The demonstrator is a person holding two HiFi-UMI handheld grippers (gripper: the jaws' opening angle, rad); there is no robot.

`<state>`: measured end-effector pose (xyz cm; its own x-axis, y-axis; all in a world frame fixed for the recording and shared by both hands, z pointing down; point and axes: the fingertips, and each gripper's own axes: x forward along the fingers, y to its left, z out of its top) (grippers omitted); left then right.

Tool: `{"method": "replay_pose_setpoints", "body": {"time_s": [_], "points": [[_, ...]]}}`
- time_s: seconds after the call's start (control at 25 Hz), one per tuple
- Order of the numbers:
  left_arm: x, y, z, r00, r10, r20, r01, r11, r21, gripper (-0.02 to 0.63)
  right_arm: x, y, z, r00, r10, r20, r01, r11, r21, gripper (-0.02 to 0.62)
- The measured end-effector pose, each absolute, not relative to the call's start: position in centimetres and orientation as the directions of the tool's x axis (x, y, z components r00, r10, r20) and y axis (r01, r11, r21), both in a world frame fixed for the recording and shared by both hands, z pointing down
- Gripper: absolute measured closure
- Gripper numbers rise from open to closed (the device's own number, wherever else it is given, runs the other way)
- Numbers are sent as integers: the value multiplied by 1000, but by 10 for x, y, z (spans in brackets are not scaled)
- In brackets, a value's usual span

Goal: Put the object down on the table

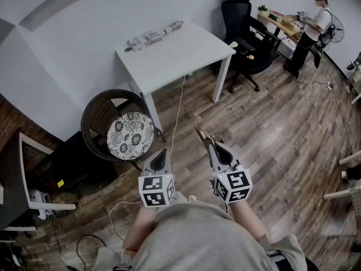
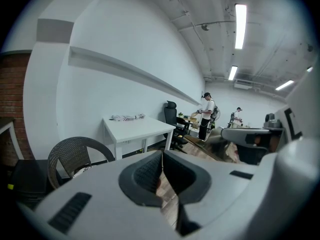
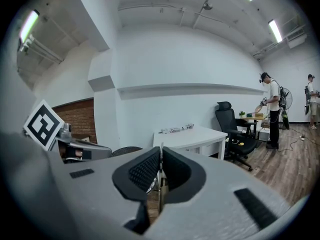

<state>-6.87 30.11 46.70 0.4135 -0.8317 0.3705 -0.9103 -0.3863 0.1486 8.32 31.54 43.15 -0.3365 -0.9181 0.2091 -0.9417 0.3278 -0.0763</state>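
While right gripper [image 1: 214, 147] holds object [image 1: 201, 134], table [image 1: 186, 58] stands apart

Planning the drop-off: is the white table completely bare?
No, a rolled patterned bundle lies on the table by the wall.

We can't ID the thin brownish strip [image 1: 200, 132] in the right gripper [image 3: 160, 156] jaws: head view gives only a small pointed sliver, right gripper view just its edge. Patterned bundle [image 1: 154, 36] at the bench [image 1: 186, 58] back edge: too small to tell what it is. Our hands are hidden under both grippers, incl. the left gripper [image 1: 162, 154]. Items on the far desk [image 1: 280, 22] are too small. White-framed unit [image 1: 25, 151] is cut off at the left edge.
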Motion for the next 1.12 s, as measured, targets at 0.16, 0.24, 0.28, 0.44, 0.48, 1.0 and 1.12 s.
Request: {"method": "replay_pose_setpoints", "body": {"time_s": [0.16, 0.24, 0.28, 0.44, 0.48, 1.0, 1.12], "points": [[-59, 304, 470, 417, -830, 371, -909, -387, 157, 597, 94, 317, 433, -330, -921, 207, -944, 319, -89, 577], [-55, 303, 471, 420, -827, 374, -908, -389, 158, 597, 99, 316, 433, -327, -922, 206, -945, 314, -91, 577], [-53, 302, 472, 420, -826, 376, -907, -390, 159, 597, 101, 315, 433, -325, -923, 207, -945, 312, -92, 577], [-46, 293, 473, 422, -822, 383, -906, -393, 156, 597, 109, 306, 436, -322, -923, 213, -946, 307, -100, 577], [-44, 290, 473, 423, -821, 384, -906, -394, 155, 597, 109, 304, 437, -323, -922, 213, -946, 307, -103, 577], [-31, 217, 484, 440, -808, 391, -897, -409, 164, 597, 118, 231, 440, -320, -925, 202, -946, 301, -120, 577], [-29, 190, 482, 445, -810, 382, -895, -413, 168, 597, 121, 205, 437, -315, -928, 197, -948, 297, -115, 577]]}}
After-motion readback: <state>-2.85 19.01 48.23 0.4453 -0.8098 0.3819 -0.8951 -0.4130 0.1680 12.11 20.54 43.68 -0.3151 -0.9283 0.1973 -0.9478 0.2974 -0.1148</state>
